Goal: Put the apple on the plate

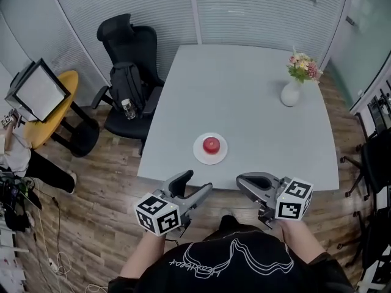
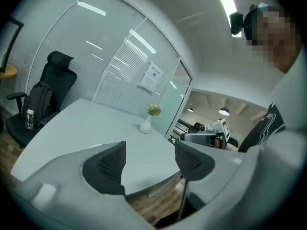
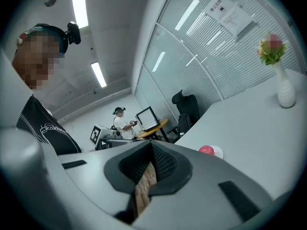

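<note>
A red apple (image 1: 211,144) sits on a small white plate (image 1: 198,153) near the front edge of the pale grey table (image 1: 244,96). Both grippers hang off the table, close to my body. My left gripper (image 1: 197,182) is open and empty, its jaws wide apart in the left gripper view (image 2: 149,159). To its right, my right gripper (image 1: 239,180) is shut with nothing held; its pads meet at the tip in the right gripper view (image 3: 151,152). That view also catches the apple (image 3: 206,150) and plate (image 3: 218,153) beyond the jaws.
A white vase of flowers (image 1: 291,94) stands at the table's far right. A black office chair with a backpack (image 1: 127,78) is at the table's left, and a yellow round table with a monitor (image 1: 41,95) lies further left. Another person (image 3: 120,121) stands in the background.
</note>
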Demonstrator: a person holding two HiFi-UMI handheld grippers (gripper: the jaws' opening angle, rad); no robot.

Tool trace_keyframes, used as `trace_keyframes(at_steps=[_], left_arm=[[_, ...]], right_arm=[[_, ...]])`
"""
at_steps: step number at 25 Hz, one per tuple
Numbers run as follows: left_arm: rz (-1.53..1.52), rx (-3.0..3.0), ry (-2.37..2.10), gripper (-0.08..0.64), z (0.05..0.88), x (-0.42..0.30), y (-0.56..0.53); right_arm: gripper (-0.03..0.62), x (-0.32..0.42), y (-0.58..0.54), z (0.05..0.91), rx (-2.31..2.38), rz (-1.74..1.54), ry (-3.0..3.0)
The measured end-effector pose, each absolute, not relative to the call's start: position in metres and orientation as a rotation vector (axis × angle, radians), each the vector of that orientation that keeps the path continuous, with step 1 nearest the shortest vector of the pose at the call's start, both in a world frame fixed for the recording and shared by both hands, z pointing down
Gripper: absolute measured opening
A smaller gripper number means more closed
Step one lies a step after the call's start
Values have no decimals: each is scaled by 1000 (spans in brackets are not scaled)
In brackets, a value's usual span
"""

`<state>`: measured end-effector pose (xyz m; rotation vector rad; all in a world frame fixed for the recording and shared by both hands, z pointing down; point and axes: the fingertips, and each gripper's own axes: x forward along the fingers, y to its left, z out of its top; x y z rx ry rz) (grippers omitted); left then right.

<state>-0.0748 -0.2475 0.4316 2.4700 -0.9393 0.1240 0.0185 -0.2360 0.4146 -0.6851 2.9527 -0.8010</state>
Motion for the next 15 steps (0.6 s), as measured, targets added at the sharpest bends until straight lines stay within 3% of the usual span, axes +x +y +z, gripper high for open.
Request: trace_keyframes(at_steps=[6, 9, 15], left_arm=[[20, 2554, -830, 229, 388, -75, -194], [-2, 2589, -811, 70, 377, -79, -173], [18, 2658, -779, 20, 363, -79, -145]], right_arm=[[9, -1, -200, 382, -619, -666, 2980], [9, -11, -183, 377, -584, -630, 3008], [8, -20, -159, 368, -566, -593, 3009]])
